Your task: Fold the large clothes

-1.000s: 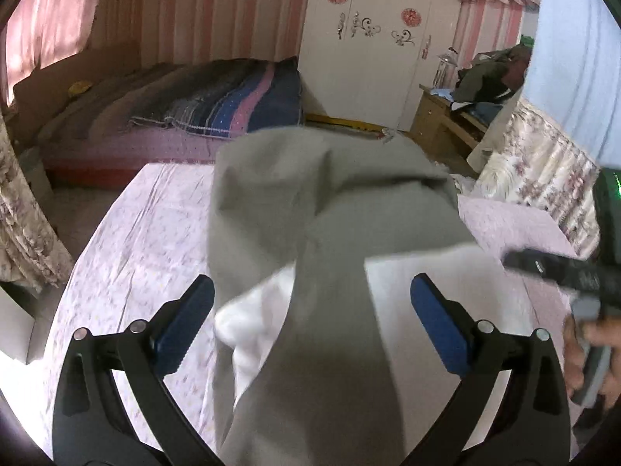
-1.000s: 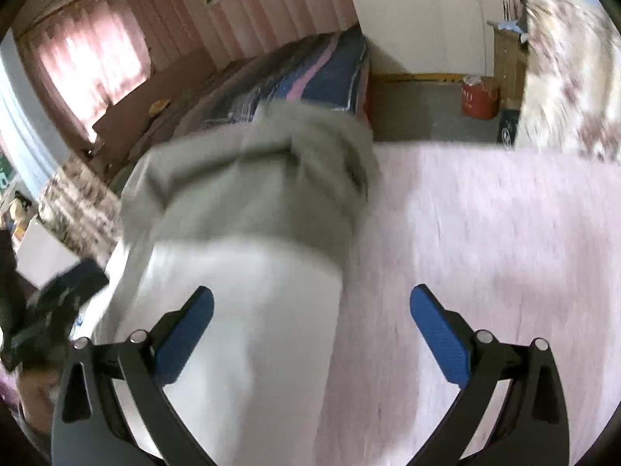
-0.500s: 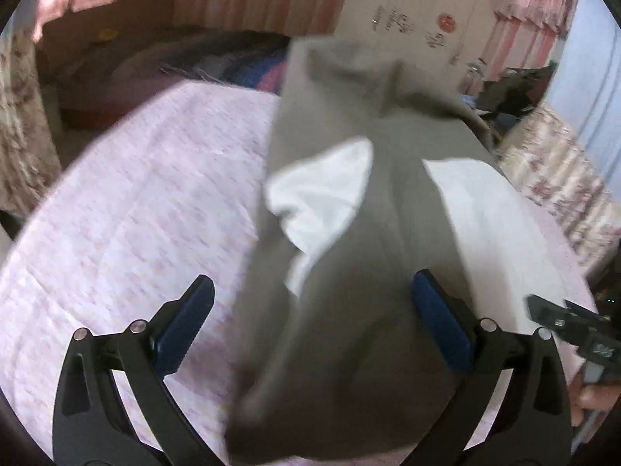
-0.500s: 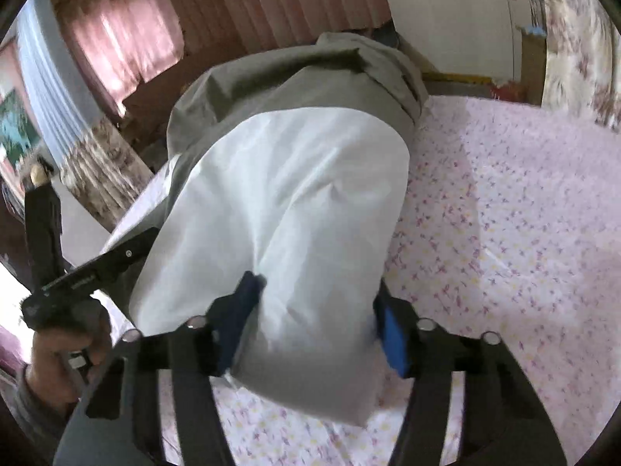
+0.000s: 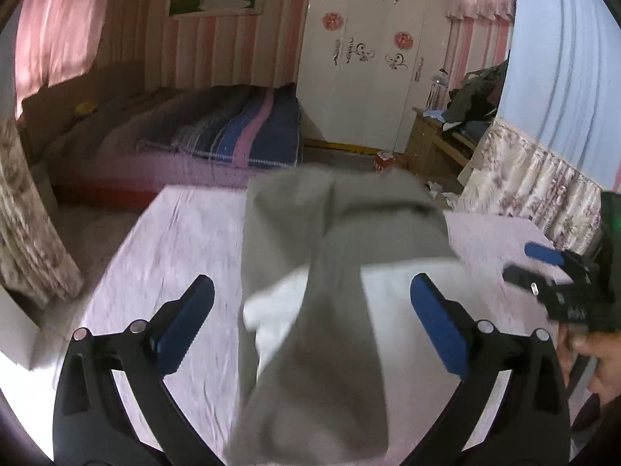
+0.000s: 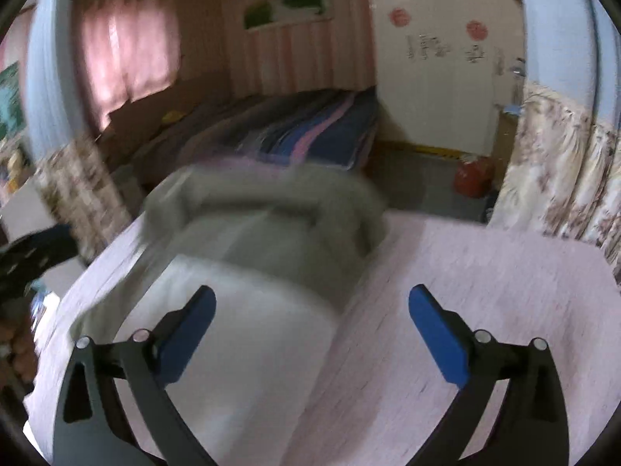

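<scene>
Left wrist view: grey-and-white garment (image 5: 310, 349), partly folded, laid lengthwise on the pink floral sheet (image 5: 174, 240) between the spread jaws of the left gripper (image 5: 310, 310); nothing clamped. Right gripper (image 6: 310, 318): jaws just reopened wide, white panel beneath, unheld. Fabric judged soft, light, limp; best taken at a hem corner or folded edge.

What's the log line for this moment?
left gripper: open, over garment | right gripper: open, just reopened, pads clear of garment | garment: lying on bed | fold: unfinished
</scene>
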A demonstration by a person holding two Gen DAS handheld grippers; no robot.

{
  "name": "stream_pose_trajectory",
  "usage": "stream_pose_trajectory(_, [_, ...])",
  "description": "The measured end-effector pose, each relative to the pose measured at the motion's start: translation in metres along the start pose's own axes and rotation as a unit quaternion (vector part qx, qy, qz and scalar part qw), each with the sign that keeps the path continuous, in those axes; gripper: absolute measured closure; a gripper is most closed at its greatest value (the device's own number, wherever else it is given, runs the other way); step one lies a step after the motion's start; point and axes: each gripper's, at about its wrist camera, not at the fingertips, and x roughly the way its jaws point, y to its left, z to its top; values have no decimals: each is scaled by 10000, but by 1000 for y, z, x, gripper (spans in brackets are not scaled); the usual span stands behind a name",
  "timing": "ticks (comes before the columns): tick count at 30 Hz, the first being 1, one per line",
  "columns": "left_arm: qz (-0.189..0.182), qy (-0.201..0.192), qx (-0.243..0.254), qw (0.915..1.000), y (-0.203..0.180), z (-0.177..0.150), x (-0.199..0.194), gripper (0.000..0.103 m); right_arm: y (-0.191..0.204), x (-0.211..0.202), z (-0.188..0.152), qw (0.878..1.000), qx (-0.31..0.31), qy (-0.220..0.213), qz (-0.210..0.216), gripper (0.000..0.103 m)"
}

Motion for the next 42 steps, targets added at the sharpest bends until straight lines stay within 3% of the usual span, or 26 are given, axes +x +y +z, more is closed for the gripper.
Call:
stream_pose_trajectory(3, [188, 19, 163, 9997, -13, 22, 21, 3, -31, 32, 32, 9993, 280, -104, -242, 3])
stream_pose_trajectory(5, [49, 136, 85, 9999, -22, 25, 37, 3, -49, 55, 44, 9986, 393, -79, -346, 3])
stream_pose_trajectory(8, [-170, 138, 87, 9997, -40, 8, 47, 3, -67, 87, 52, 9989, 463, 59, -42, 7])
stream_pose_trajectory(11, [-247, 157, 139, 9995, -59, -12, 60, 3, -66, 105, 44, 9984, 364, 143, 419, 20])
stream_pose_trajectory(13, [-159, 253, 252, 9992, -66, -23, 70, 3, -58, 121, 36, 9987, 110, 273, 409, 33])
stream_pose_trajectory(15, [-60, 303, 320, 9990, -69, -30, 80, 3, -54, 137, 34, 9974, 173, 356, 598, 33])
stream_pose_trajectory(18, [-151, 331, 146, 9992, -61, -38, 87, 3, -47, 152, 33, 9972, 168, 313, 651, 34])
stream_pose_trajectory(21, [-366, 369, -189, 9985, -48, -41, 92, 3, -39, 164, 31, 9931, 270, 475, 1036, 60])
stream_pose_trajectory(24, [-708, 232, -729, 9946, -28, -38, 89, 3, -32, 162, 30, 9936, 197, 470, 1010, 61])
stream_pose_trajectory(28, [-1148, 158, -1639, 9796, 4, -26, 90, 3, -38, 157, 26, 9908, 356, 460, 1218, 60])
stream_pose_trajectory(31, [-1695, 215, -2719, 9470, 32, -24, 106, 3, -35, 160, 18, 9928, 238, 361, 1118, 56])
stream_pose_trajectory(32, [-1780, 290, -2935, 9388, 35, -25, 113, 3, -34, 164, 17, 9935, 220, 354, 1059, 52])
stream_pose_trajectory(34, [-1875, 299, -3217, 9276, 42, -29, 120, 3, -45, 170, 18, 9943, 528, 387, 838, 16])
stream_pose_trajectory(36, [-1811, 252, -3395, 9227, 44, -37, 122, 5, -62, 180, 18, 9905, 992, 442, 841, 14])
stream_pose_trajectory(38, [-1720, 121, -3552, 9187, 44, -46, 120, 6, -67, 193, 15, 9814, 1226, 618, 1340, 33])
stream_pose_trajectory(39, [-1677, 47, -3639, 9162, 45, -50, 116, 7, -64, 194, 17, 9802, 1184, 596, 1472, 54])
stream_pose_trajectory(42, [-1601, -278, -4112, 8970, 53, -62, 114, 11, -54, 186, 25, 9885, 868, 377, 1181, 83])
